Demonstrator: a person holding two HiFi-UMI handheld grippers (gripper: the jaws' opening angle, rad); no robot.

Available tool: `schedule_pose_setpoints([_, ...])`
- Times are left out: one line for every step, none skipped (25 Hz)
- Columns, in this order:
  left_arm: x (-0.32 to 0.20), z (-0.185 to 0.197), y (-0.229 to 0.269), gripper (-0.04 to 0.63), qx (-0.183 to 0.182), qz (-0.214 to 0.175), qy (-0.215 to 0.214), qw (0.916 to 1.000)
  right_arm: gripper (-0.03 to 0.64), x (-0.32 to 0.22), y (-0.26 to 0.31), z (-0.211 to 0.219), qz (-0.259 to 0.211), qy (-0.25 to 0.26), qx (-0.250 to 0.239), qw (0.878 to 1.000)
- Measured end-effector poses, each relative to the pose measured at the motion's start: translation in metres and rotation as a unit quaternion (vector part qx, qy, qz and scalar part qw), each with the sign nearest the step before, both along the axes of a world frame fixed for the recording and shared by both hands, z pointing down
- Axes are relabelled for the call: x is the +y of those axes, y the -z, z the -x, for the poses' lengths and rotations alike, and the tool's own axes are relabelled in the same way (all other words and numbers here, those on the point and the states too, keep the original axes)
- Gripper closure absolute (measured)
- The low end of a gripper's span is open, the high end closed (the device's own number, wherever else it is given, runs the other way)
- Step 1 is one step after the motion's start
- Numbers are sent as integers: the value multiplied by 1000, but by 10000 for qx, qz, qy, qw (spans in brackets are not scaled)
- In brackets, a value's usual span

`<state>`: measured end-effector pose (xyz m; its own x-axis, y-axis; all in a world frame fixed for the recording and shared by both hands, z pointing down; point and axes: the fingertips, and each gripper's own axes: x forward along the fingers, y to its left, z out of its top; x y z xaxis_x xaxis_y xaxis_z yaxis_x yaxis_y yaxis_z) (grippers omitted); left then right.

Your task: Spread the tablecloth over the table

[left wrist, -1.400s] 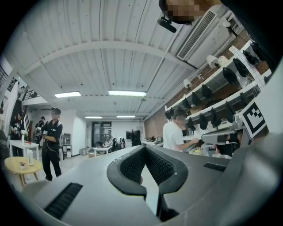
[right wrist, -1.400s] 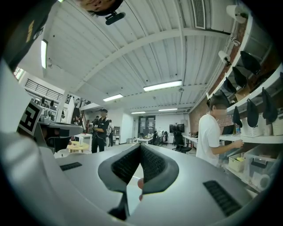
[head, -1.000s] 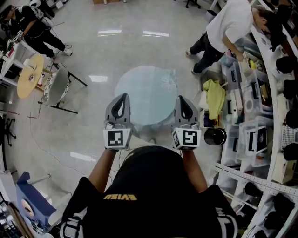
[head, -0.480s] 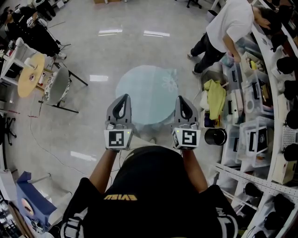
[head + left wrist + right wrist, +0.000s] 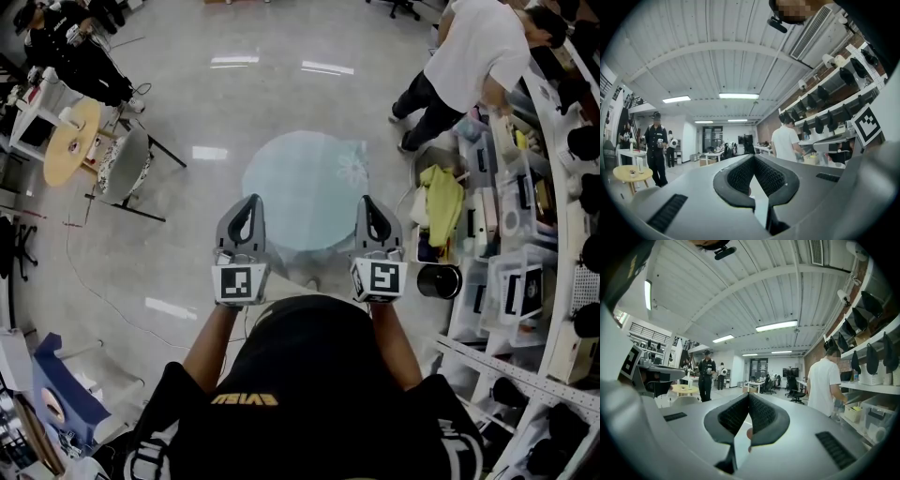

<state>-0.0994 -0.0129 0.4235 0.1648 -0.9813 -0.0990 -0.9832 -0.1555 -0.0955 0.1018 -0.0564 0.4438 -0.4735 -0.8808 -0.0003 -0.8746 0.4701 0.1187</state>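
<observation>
the tablecloth [image 5: 305,187], pale blue-green with a white flower print near its far right edge, lies flat over a round worktop and hides the top beneath it. it sits on the open floor [image 5: 234,103], straight ahead of the person holding the tools.

in the head view the left gripper [image 5: 247,201] and the right gripper [image 5: 368,201] are held side by side, well apart, both pointing away from the body. their tips overlap the near edge of the cloth, the left one at its near left and the right one at its near right. whether they touch the cloth cannot be told from that view.

the left gripper view shows the left gripper [image 5: 753,157] with its jaws closed tip to tip and nothing between them. the right gripper view shows the right gripper [image 5: 748,393] the same: jaws closed, nothing held. both of these views look out level across the room, not down at the cloth.

to the right, a person in a white shirt [image 5: 473,56] bends toward shelving [image 5: 525,281] full of bins, with a yellow cloth [image 5: 441,202] draped there. to the left stand a small yellow table [image 5: 70,141] and a chair [image 5: 122,169].
</observation>
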Motion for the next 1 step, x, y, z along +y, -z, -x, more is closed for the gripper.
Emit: schedule_pose_setpoints([1,2,-2,577,-15,35,26,10000,615,0,-1,1,9,24,20,10000])
